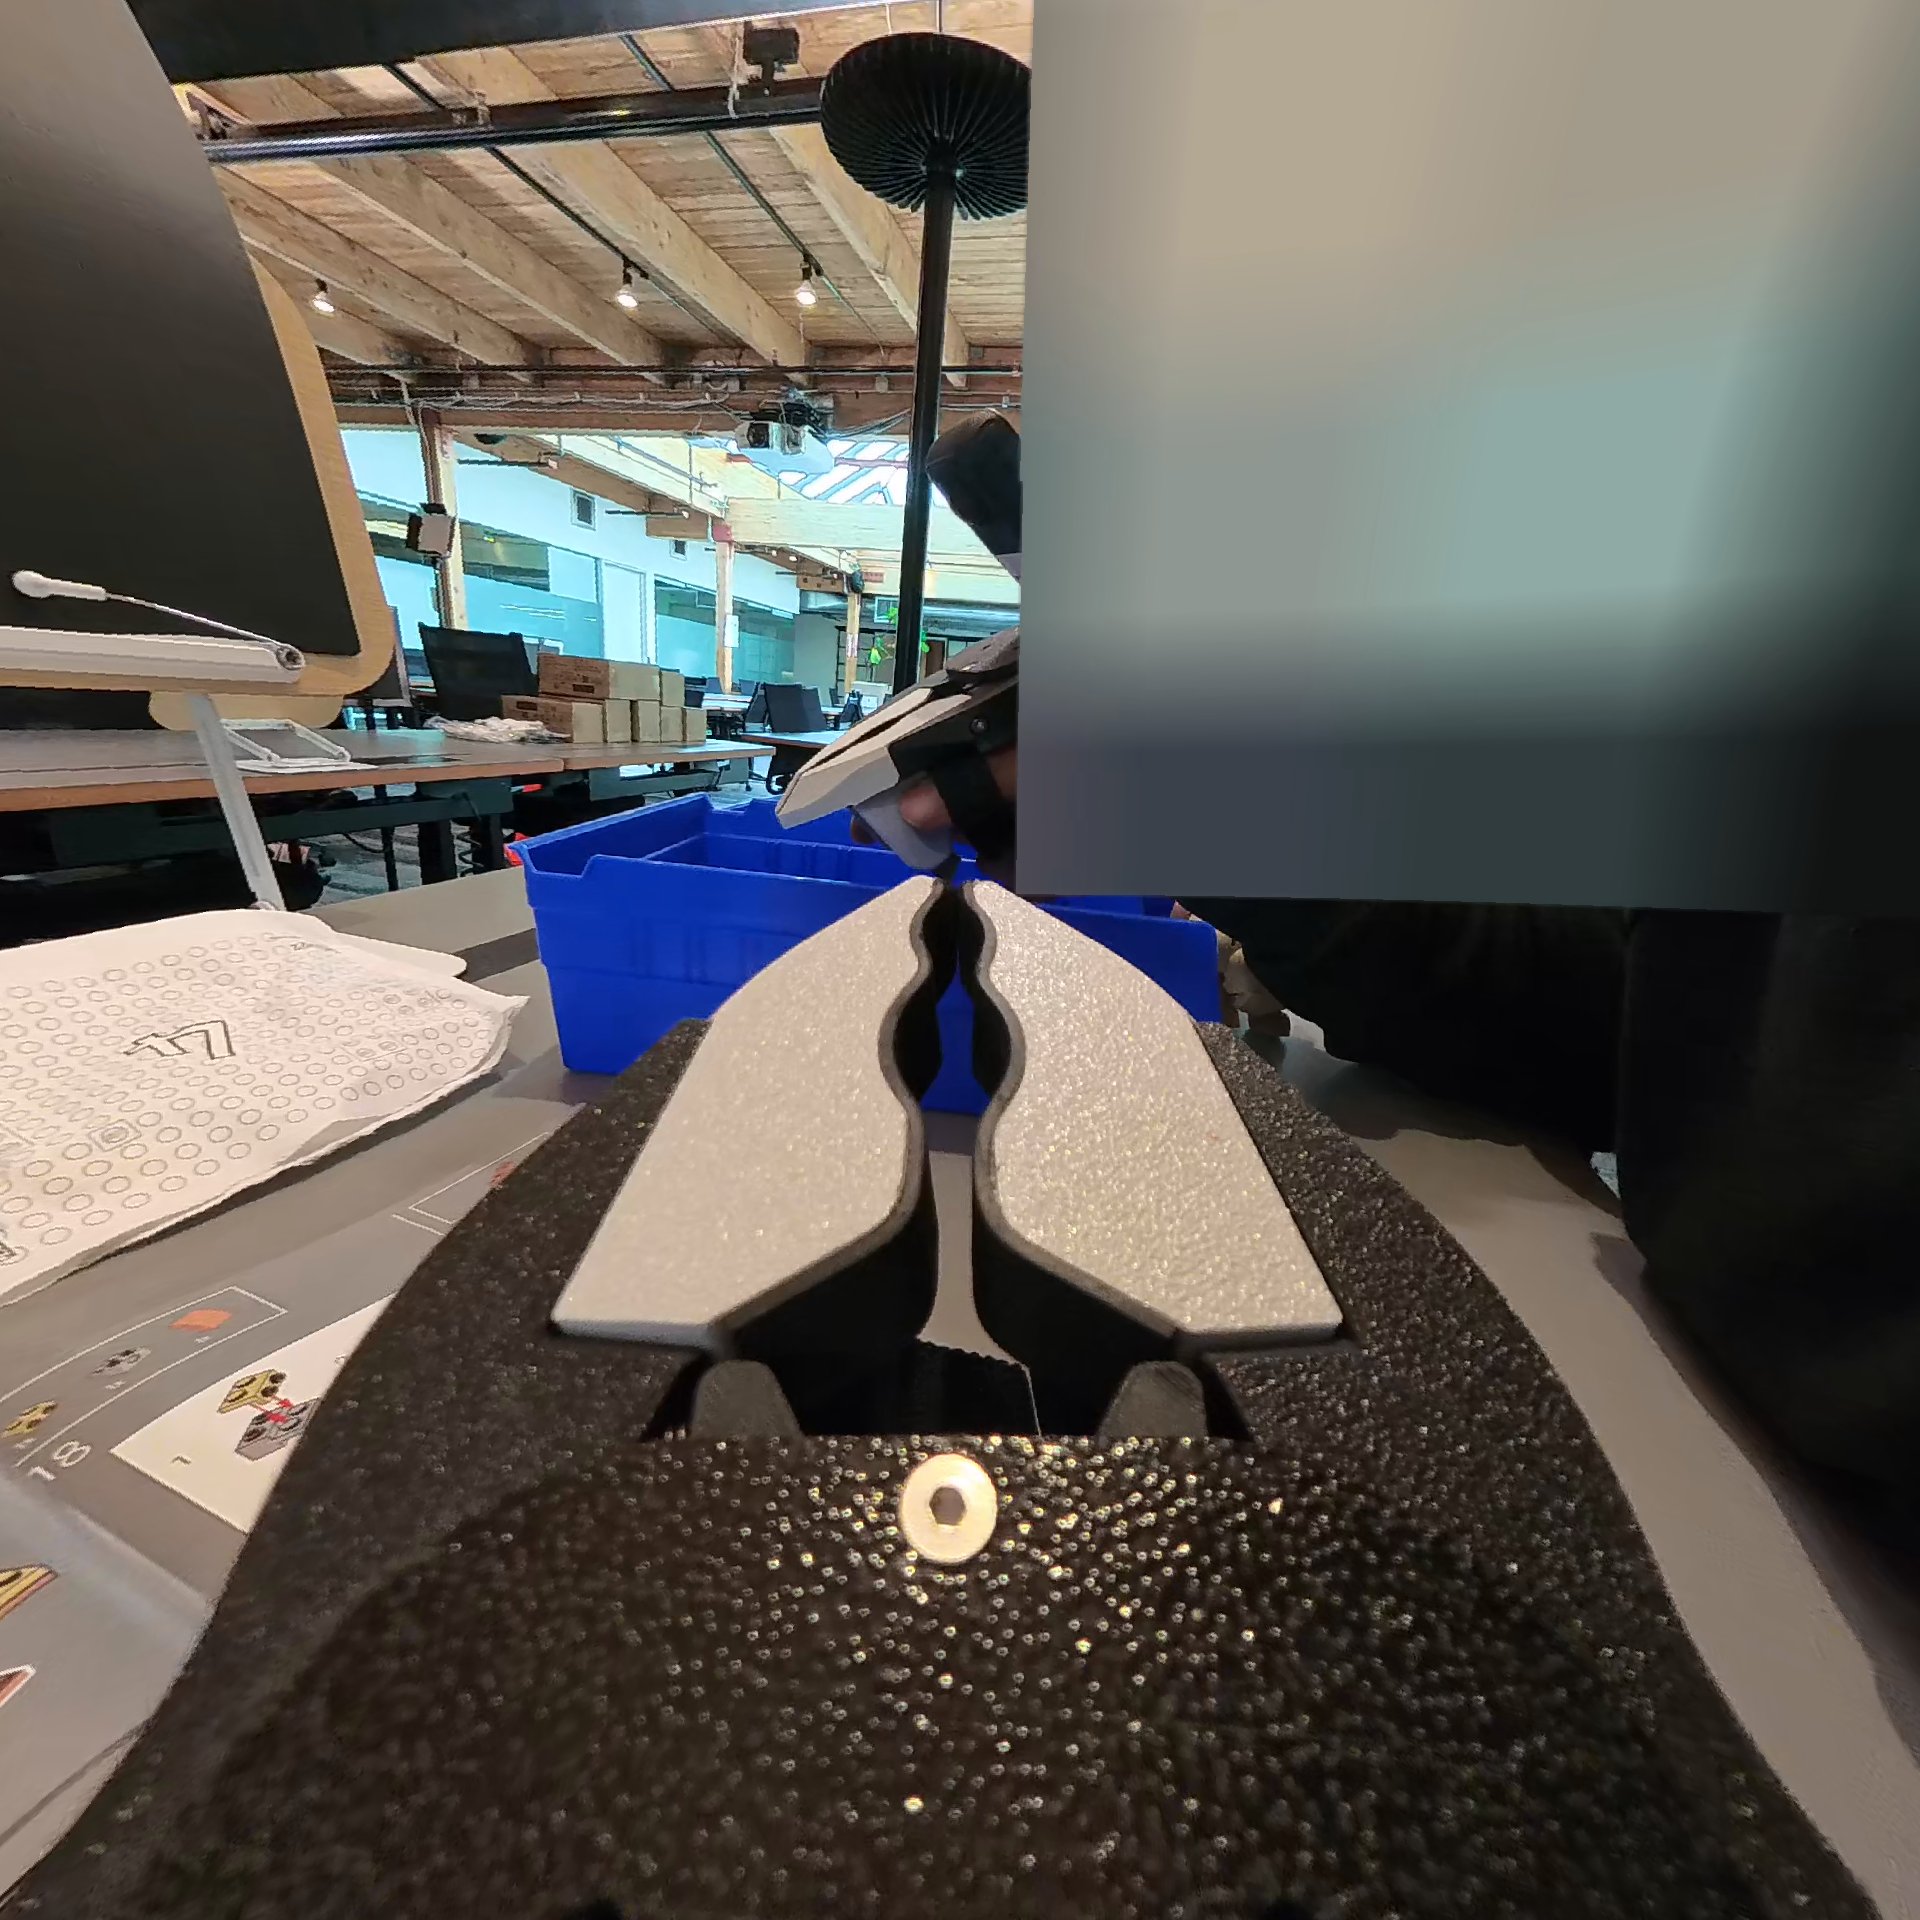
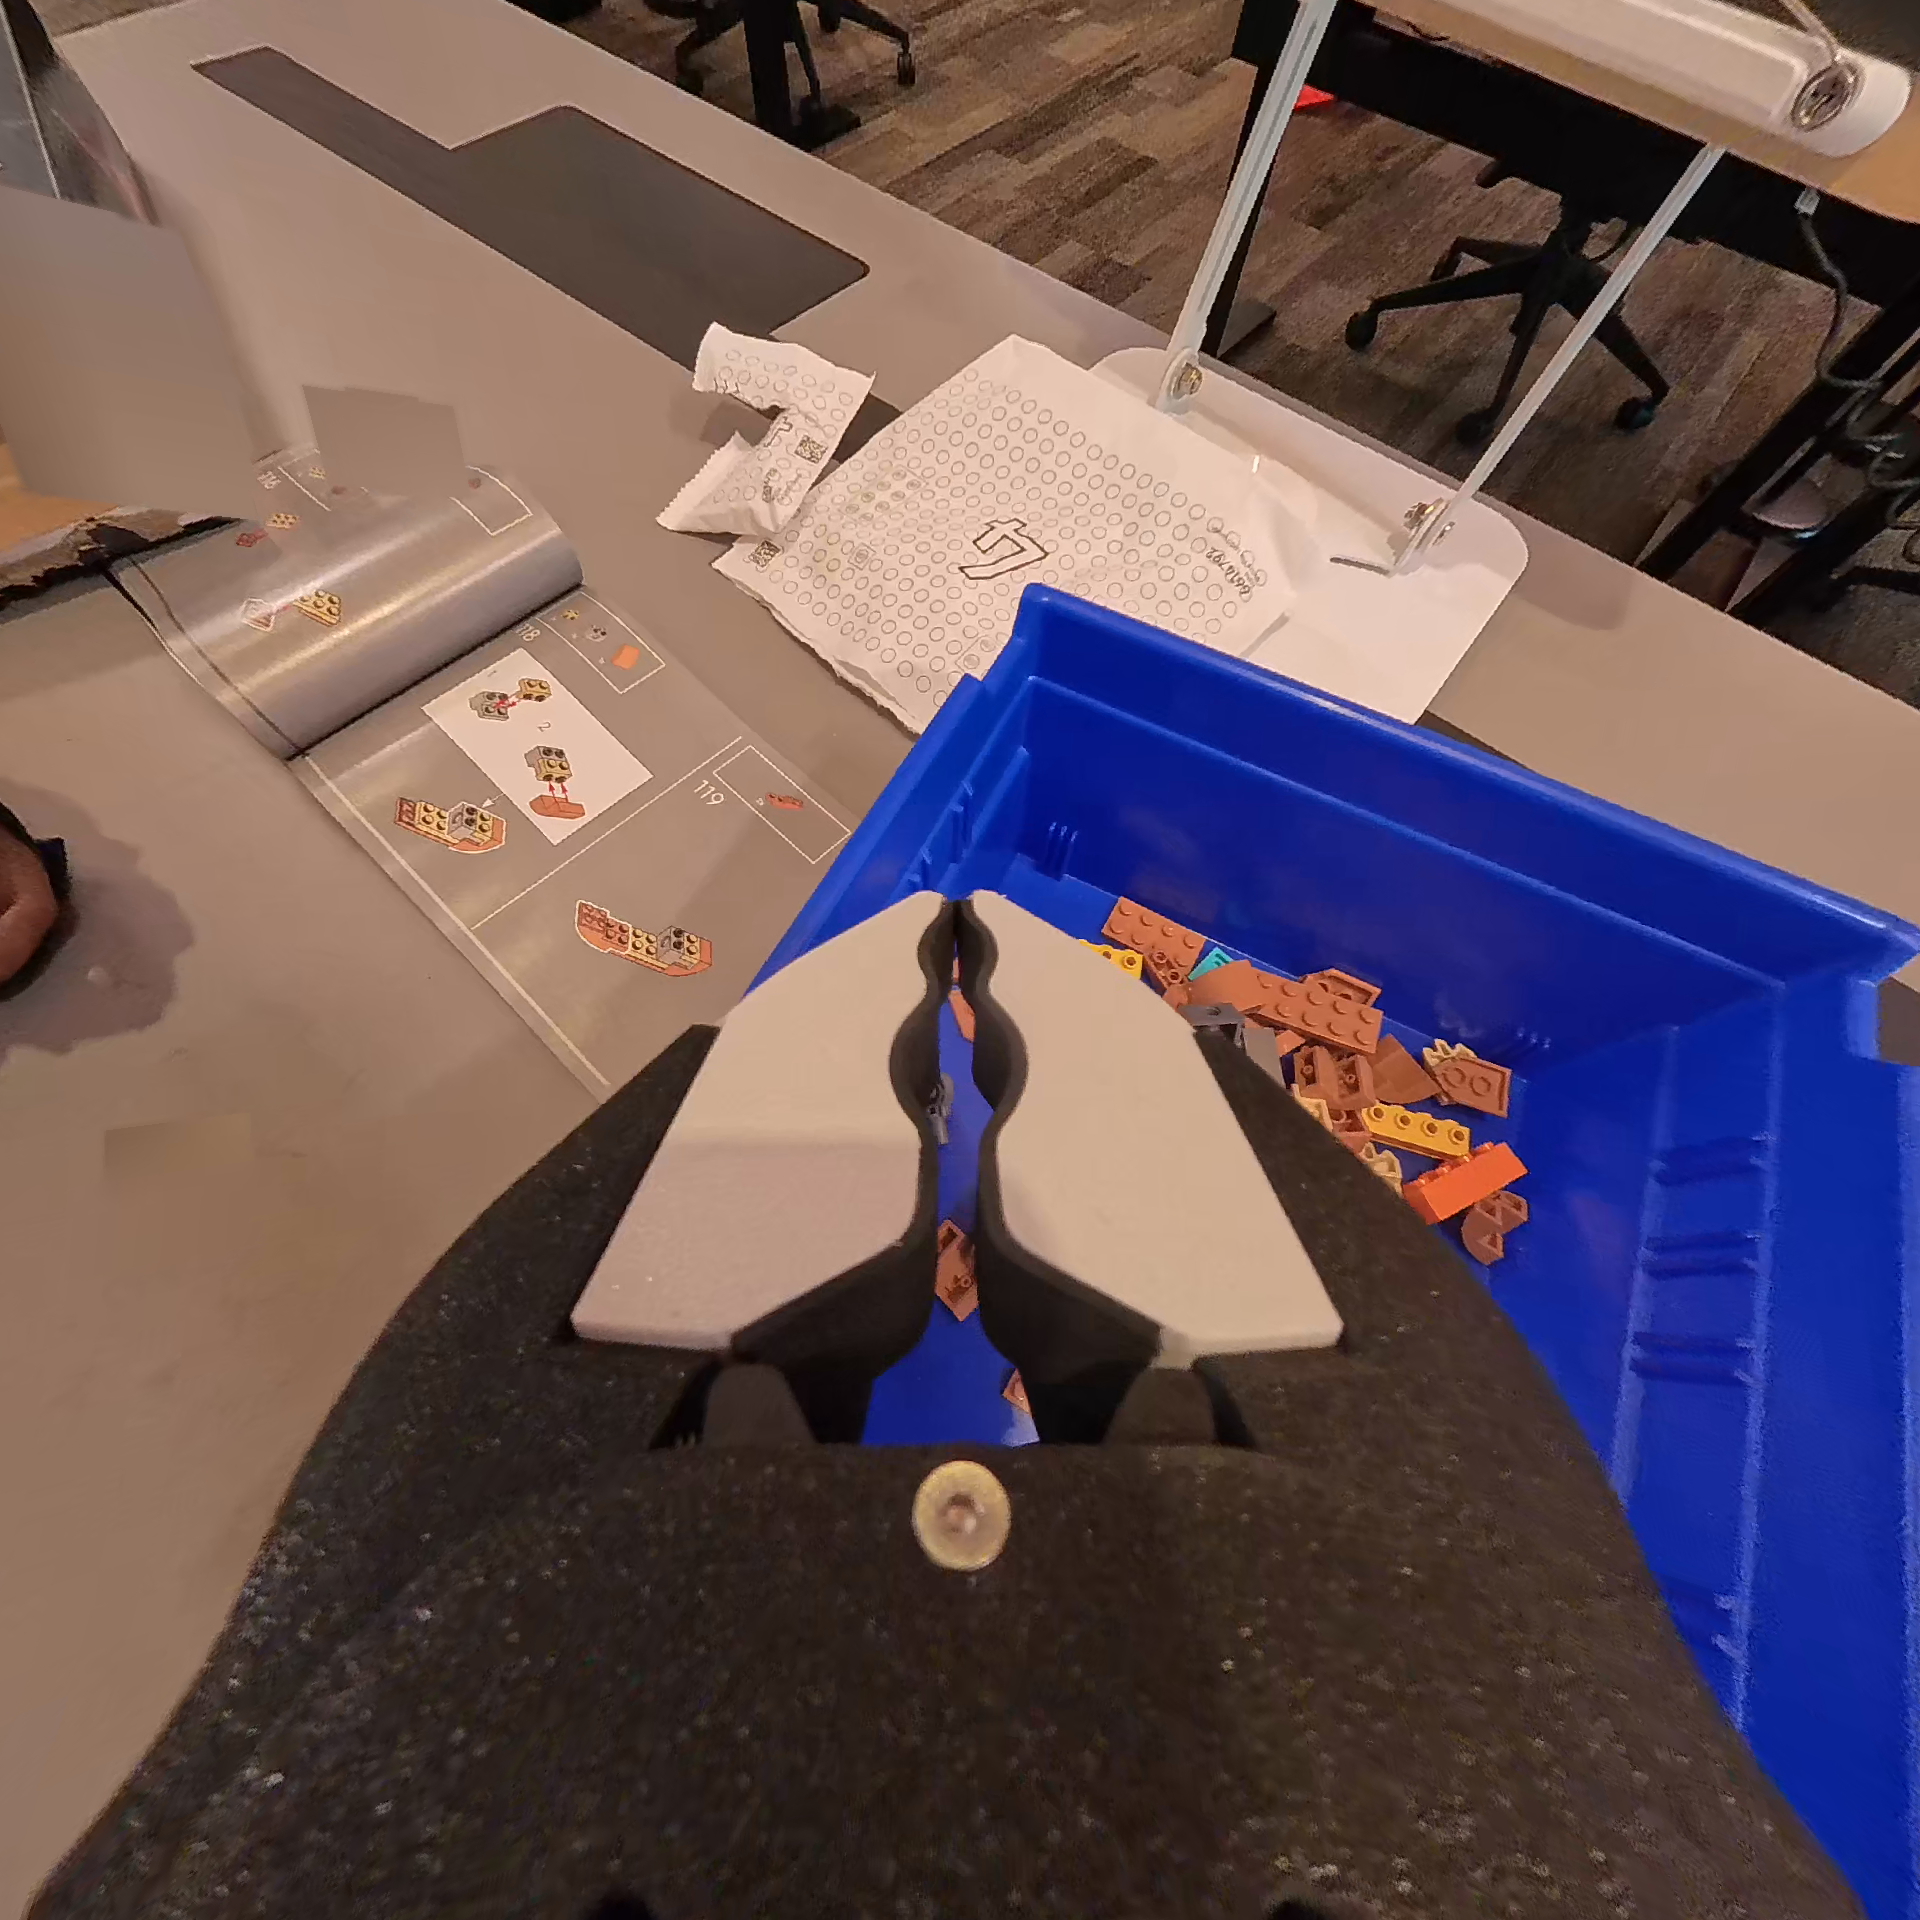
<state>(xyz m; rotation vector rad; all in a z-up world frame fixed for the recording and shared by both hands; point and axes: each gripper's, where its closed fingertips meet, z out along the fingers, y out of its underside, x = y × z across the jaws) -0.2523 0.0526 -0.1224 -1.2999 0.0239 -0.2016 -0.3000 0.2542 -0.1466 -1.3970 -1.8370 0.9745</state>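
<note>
My left gripper [image 1: 951, 890] is shut with nothing between its pads. It sits low over the grey table, pointing at the near wall of a blue bin [image 1: 665, 935]. My right gripper [image 2: 956, 906] is shut too, and I see nothing held at its tips. It hovers over the near left corner of the blue bin [image 2: 1351, 831], above a pile of brown, orange and yellow bricks [image 2: 1320, 1008]. In the left wrist view the right gripper [image 1: 802, 805] shows in a person's hand, above the bin.
An open instruction booklet [image 2: 540, 769] lies left of the bin, also seen in the left wrist view [image 1: 208, 1382]. A white printed paper bag [image 2: 1018, 540] and a smaller crumpled one [image 2: 774, 436] lie behind it. A white lamp base [image 2: 1434, 582] stands beyond. A dark sleeve [image 1: 1662, 1091] is on the right. The left gripper's tips are roughly 20 centimeters from the right gripper's.
</note>
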